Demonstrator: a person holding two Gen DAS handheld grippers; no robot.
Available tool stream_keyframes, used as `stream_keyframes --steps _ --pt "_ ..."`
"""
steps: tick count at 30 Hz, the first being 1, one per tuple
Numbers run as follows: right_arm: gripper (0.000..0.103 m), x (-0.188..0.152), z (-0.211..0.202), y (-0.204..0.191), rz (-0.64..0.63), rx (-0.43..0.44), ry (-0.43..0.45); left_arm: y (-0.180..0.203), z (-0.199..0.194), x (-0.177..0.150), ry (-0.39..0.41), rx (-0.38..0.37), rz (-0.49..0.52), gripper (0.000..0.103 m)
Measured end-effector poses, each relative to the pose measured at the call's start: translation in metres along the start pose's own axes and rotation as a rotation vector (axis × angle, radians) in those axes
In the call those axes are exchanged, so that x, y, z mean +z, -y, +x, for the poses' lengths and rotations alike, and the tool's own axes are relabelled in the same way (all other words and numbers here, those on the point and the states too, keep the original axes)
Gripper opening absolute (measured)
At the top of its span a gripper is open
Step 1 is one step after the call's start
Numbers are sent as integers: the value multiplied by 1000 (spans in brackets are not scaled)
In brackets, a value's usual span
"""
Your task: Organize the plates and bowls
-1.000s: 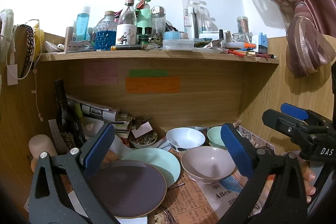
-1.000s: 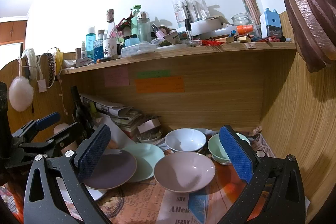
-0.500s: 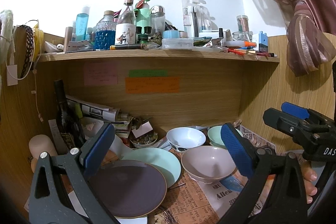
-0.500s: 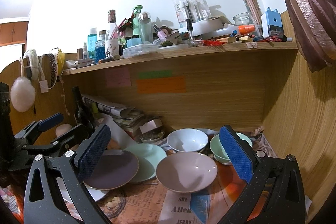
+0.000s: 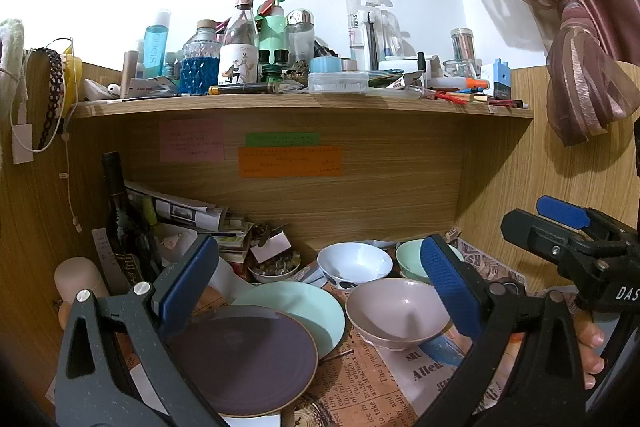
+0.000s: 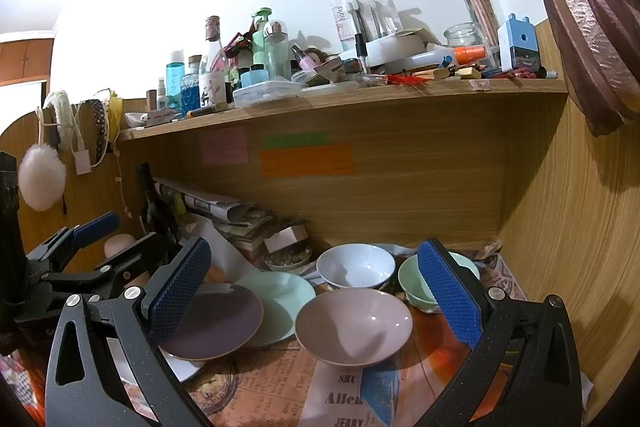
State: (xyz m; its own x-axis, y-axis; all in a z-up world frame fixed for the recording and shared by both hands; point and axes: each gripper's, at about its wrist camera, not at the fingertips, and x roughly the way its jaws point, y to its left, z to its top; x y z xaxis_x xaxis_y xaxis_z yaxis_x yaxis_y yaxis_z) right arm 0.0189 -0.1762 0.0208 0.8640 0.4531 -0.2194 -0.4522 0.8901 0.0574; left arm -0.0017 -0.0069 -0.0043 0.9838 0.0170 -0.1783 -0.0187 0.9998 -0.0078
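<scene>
Hovering above the bench [image 6: 256, 399], both grippers are empty, with their blue pads spread wide apart. The left gripper [image 5: 320, 287] hangs over the plates. The right gripper [image 6: 316, 291] hangs over the bowls.

The pink bowl [image 6: 354, 325] sits right between the right gripper's pads, just ahead and below. I think it is the next thing to grab. A good way would be to come down slowly and pinch one side of its rim, one pad inside and one outside. The bowl looks smooth and shiny, so it could slip. Squeeze firmly and lift it straight up.

Behind it are a white bowl [image 6: 356, 265] and a green bowl [image 6: 416, 285] partly hidden by the right pad. All three are round and deep, so they should nest inside each other.

To the left of the bowls, under the left gripper, a dark purple plate [image 5: 244, 363] lies on top of a pale green plate [image 5: 304, 311]. Both are flat and thin. A white plate [image 6: 180, 367] peeks out beneath.

The bench is covered in crinkly printed paper.
</scene>
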Motion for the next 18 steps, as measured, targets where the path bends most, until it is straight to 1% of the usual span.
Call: stream_keyframes --steps 18 --pt "103 -1 1 -3 -1 2 6 -3 3 0 -4 -5 -11 103"
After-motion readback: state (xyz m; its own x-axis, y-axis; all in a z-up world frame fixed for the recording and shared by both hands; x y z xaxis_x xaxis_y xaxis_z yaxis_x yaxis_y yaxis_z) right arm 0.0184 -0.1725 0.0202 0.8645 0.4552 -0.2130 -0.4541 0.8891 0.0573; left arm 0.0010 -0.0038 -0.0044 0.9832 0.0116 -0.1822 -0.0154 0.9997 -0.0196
